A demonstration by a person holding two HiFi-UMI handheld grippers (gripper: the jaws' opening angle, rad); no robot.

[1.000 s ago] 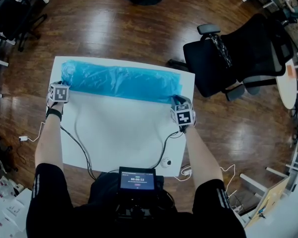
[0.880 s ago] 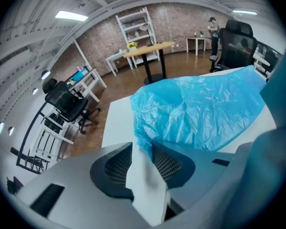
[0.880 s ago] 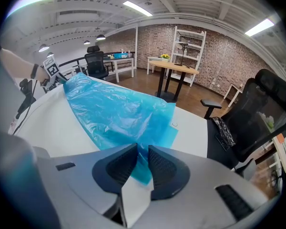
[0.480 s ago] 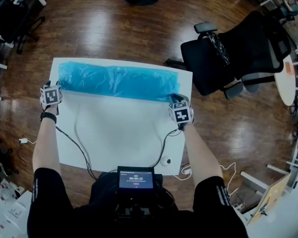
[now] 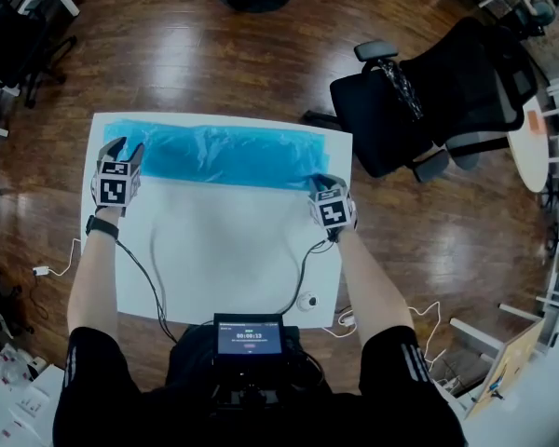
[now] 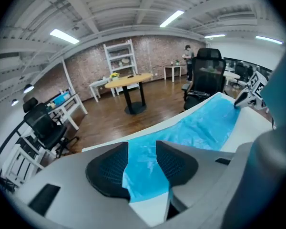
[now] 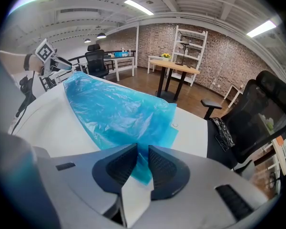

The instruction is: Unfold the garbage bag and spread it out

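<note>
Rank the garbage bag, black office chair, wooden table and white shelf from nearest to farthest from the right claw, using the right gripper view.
1. garbage bag, in the right claw.
2. black office chair, right side.
3. wooden table, centre background.
4. white shelf, behind the table.

We wear a black short-sleeved shirt (image 5: 200, 380) with white stripes on each sleeve (image 5: 82, 361), and a black band (image 5: 102, 227) on the left wrist. The left gripper (image 5: 123, 147) and the right gripper (image 5: 321, 182) are grey, with black ribbed pads (image 6: 107, 168). Each carries a cube (image 5: 113, 190) with black-and-white square markers. Thin cables (image 5: 144, 273) run from both grippers. A small screen (image 5: 249, 337) sits at the chest.
</note>
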